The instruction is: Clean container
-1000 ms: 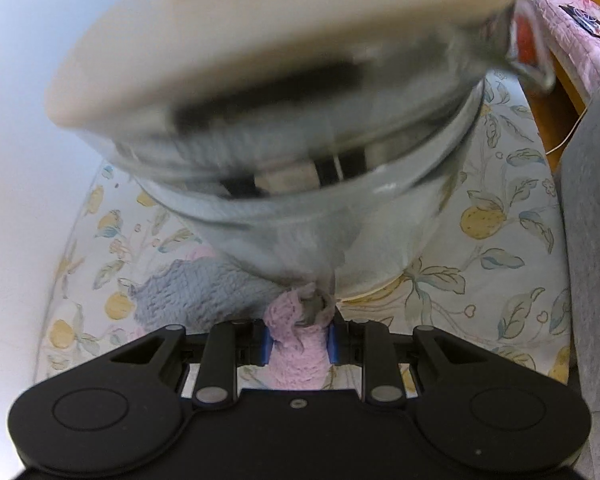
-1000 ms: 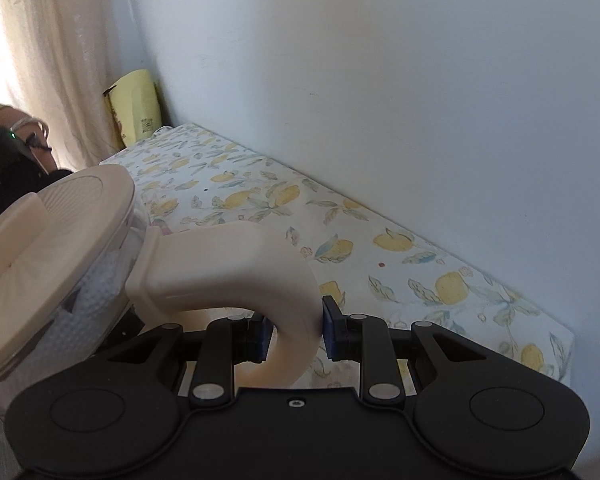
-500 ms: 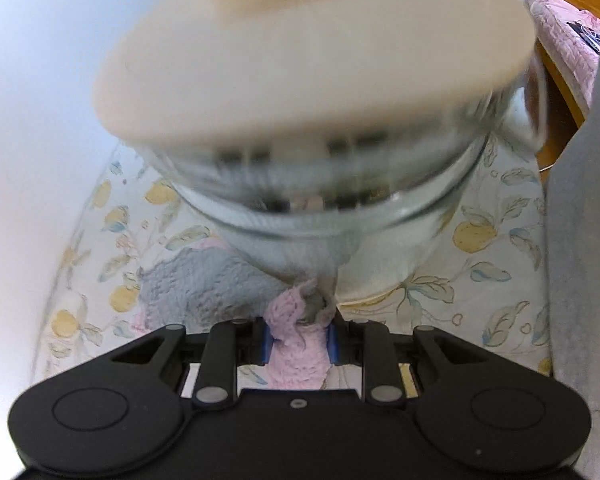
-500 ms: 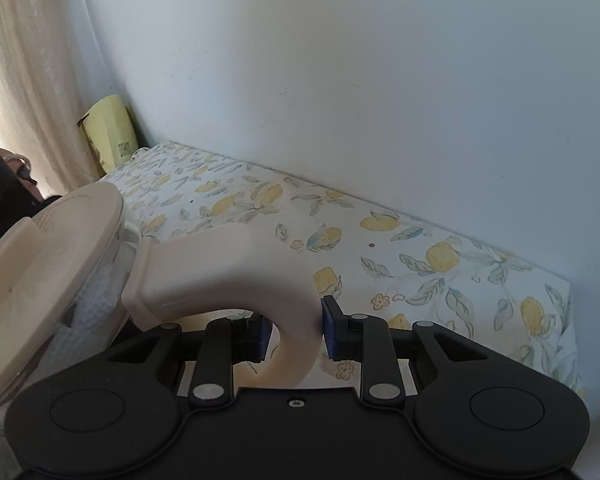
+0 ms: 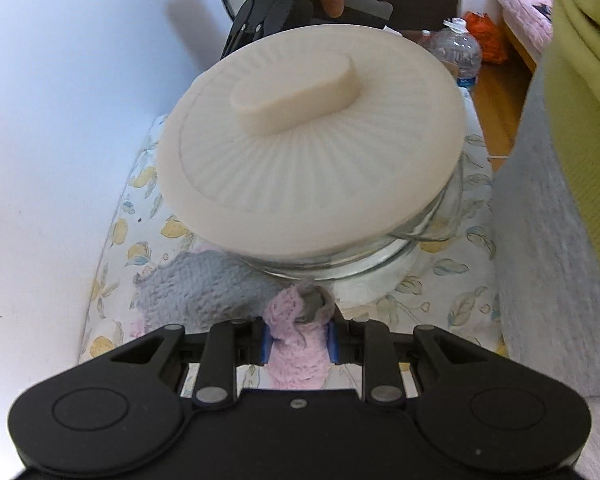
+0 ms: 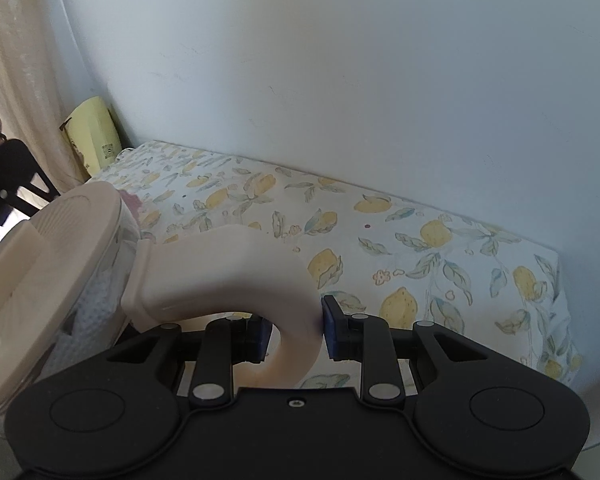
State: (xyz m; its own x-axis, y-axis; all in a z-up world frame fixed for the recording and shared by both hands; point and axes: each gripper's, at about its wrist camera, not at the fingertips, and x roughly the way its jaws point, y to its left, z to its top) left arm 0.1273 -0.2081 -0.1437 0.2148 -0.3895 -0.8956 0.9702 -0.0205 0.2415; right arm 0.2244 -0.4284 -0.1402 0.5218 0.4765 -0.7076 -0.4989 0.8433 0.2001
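A clear glass container [image 5: 384,256] with a cream ribbed lid [image 5: 312,140] fills the left wrist view, tilted above the lemon-print tablecloth [image 5: 440,276]. My left gripper [image 5: 298,340] is shut on a pink and grey cloth [image 5: 204,292], which hangs to the left under the container's rim. In the right wrist view my right gripper [image 6: 294,332] is shut on the container's cream curved handle [image 6: 228,276]; the lid [image 6: 40,264] and glass body [image 6: 96,304] sit at the left. The right gripper body [image 5: 276,4] shows beyond the lid.
A white wall [image 6: 340,80] runs along the tablecloth's [image 6: 440,264] far edge. A water bottle [image 5: 456,52] and orange item stand beyond the container. Grey upholstery [image 5: 548,240] and green fabric [image 5: 588,60] are at the right. A yellow bag [image 6: 94,136] leans by the curtain.
The container has tipped and dropped away from the left camera, so its lid top now faces me. The right gripper swung with the handle. Both grips are unchanged.
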